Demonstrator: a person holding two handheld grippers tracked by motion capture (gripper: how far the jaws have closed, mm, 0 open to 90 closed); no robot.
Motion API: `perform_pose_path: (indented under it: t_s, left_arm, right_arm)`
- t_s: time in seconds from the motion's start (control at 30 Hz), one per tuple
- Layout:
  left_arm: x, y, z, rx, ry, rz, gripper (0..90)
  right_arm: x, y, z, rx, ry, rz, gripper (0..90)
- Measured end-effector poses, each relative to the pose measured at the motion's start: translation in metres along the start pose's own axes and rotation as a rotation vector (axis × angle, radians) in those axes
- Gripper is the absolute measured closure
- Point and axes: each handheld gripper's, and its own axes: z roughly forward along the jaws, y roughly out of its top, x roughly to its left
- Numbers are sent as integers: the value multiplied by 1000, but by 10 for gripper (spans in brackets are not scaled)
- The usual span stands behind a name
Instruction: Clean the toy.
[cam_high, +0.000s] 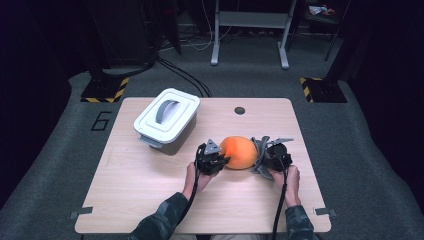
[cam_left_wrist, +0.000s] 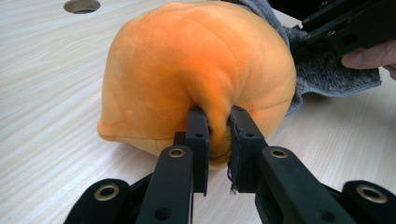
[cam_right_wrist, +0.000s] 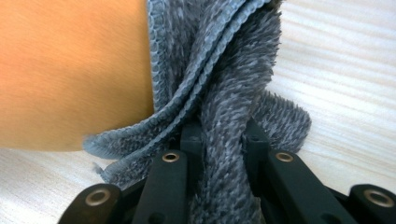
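Note:
An orange plush ball (cam_high: 239, 152) lies on the wooden table (cam_high: 150, 200), right of centre. My left gripper (cam_high: 226, 161) presses against its left side, shut on a pinched fold of the orange plush (cam_left_wrist: 218, 135). A grey cloth (cam_high: 261, 155) hangs against the ball's right side. My right gripper (cam_high: 261, 156) is shut on a bunched fold of that grey cloth (cam_right_wrist: 224, 154), with the orange plush (cam_right_wrist: 70, 70) right beside it. In the left gripper view the cloth (cam_left_wrist: 322, 70) drapes behind the ball, under the other gripper and a person's fingers.
A white lidded box with a grey handle (cam_high: 166, 117) stands at the table's back left. A round cable hole (cam_high: 239, 110) sits near the far edge. Beyond the table are a white frame's legs (cam_high: 250, 30) and floor cables.

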Motion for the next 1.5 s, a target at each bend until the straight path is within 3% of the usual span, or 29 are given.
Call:
perform_pose_path:
  t_s: [0.1,0.27,0.37,0.4,0.47,0.57,0.6,0.67,0.73,0.87,0.97,1.03,1.07,1.2,1.23,1.5]
  left_arm:
    - [0,0,-1,-6,10,3,799]
    - [0,1,0,-13,4,7,798]
    - [0,1,0,-9,4,7,798]
    - [-1,1,0,-8,5,7,798]
    - [-2,1,0,-8,3,13,798]
    - [-2,1,-1,-4,5,16,798]
    - [-2,1,-1,-4,5,16,798]
    - [0,1,-1,5,10,17,798]
    - [1,0,-1,9,13,18,798]
    - [3,-1,0,12,11,9,798]
    - [2,-1,2,4,11,9,799]
    - [3,-1,2,4,12,9,799]
    - [3,-2,2,1,12,3,799]
    - [3,-2,2,3,12,9,799]
    - [3,-2,2,3,13,7,799]
    - [5,-4,2,1,10,-5,798]
  right_arm:
    - [-2,0,-3,-7,-2,-2,761]
    - [1,6,-36,-87,-23,-27,761]
    - [15,16,-57,-134,-5,-64,760]
    - [28,23,-66,-151,14,-106,759]
    - [36,27,-68,-161,18,-124,758]
    - [66,39,-68,-163,57,-199,755]
    - [66,39,-68,-163,57,-199,755]
    - [81,45,-59,-142,67,-251,752]
    - [85,45,-51,-131,52,-256,754]
    - [75,43,-45,-142,59,-231,756]
    - [54,35,-44,-140,39,-167,755]
    - [50,32,-43,-131,28,-148,755]
    - [40,28,-40,-113,5,-128,755]
    - [24,21,-32,-87,3,-95,754]
    - [15,15,-23,-55,-5,-65,754]
    - [6,5,4,31,-9,-30,753]
